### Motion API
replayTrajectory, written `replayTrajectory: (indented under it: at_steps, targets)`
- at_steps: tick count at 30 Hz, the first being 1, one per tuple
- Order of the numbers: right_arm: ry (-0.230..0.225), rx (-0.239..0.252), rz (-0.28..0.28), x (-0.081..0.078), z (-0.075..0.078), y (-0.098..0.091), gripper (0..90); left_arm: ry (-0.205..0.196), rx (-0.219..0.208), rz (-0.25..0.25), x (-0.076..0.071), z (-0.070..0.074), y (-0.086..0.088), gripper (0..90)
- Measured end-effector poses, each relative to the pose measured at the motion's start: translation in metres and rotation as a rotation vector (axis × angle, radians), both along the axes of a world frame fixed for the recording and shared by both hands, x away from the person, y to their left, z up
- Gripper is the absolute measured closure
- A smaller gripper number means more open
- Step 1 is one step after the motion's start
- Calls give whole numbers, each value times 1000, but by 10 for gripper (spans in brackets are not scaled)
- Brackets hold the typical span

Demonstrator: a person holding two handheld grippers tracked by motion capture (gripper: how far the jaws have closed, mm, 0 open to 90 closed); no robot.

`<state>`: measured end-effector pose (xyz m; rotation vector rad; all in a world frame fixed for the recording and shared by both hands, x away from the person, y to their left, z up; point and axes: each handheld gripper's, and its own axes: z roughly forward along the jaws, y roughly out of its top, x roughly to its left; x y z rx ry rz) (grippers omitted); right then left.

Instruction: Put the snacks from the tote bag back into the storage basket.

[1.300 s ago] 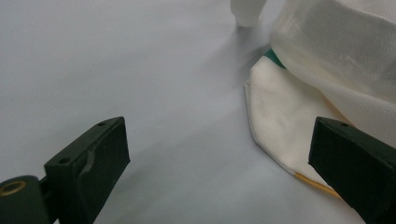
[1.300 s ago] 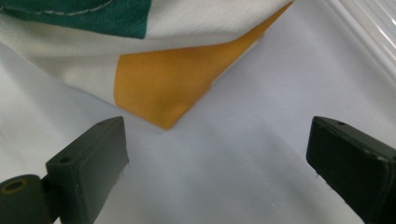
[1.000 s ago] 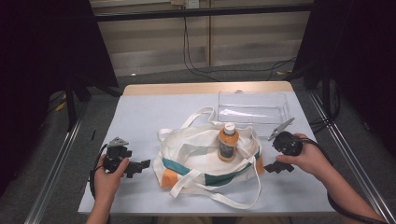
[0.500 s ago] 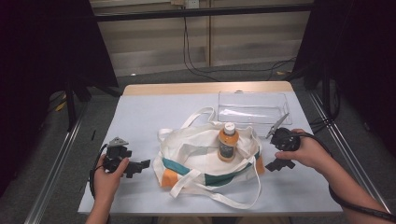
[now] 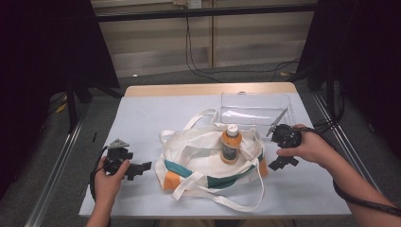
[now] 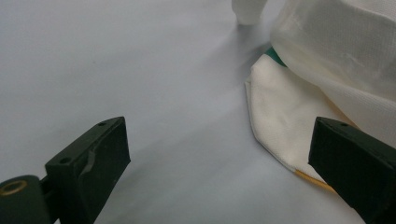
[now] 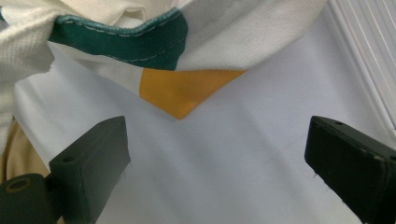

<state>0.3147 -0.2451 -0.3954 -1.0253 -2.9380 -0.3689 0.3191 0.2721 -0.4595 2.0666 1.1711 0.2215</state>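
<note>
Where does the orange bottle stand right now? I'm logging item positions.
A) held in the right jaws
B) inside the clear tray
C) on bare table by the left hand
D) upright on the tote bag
D: the orange bottle stands upright on the tote bag, with both grippers' jaws open and empty.

The high view looks forward and down from the near side over the whole table (image 5: 142, 113). Each gripper view sits low and close over the tabletop, facing the tote bag (image 5: 208, 161) from its left and right; all three share that bag.
</note>
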Motion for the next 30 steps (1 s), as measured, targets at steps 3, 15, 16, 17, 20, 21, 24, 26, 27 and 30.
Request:
replayTrajectory:
  at_steps: [3, 15, 16, 17, 20, 21, 24, 26, 27, 30]
  targets:
    - [12, -11, 1, 1, 4, 1, 64, -1, -2, 3, 0, 0, 0, 50]
    - [26, -42, 22, 7, 14, 6, 64, -2, 5, -11, 0, 0, 1, 50]
    - [26, -41, 18, 7, 15, 7, 64, -2, 7, -10, 0, 1, 1, 50]
    - [27, -27, 20, 8, 16, 7, 64, -2, 3, -8, 0, 1, 0, 50]
    - [23, -33, 21, 9, 19, 8, 64, 0, 4, -9, 0, 1, 0, 50]
    - [25, -40, 19, 10, 21, 9, 64, -5, -3, 3, 0, 1, -1, 50]
    - [29, -37, 19, 11, 23, 10, 64, -1, -6, -1, -1, 1, -2, 50]
    - [25, -43, 24, 13, 25, 11, 64, 0, 8, -16, 0, 1, -2, 50]
    - [25, -43, 24, 13, 25, 11, 64, 0, 8, -16, 0, 1, -2, 50]
    - [31, -48, 28, 14, 30, 14, 64, 6, 12, -23, 0, 0, -3, 50]
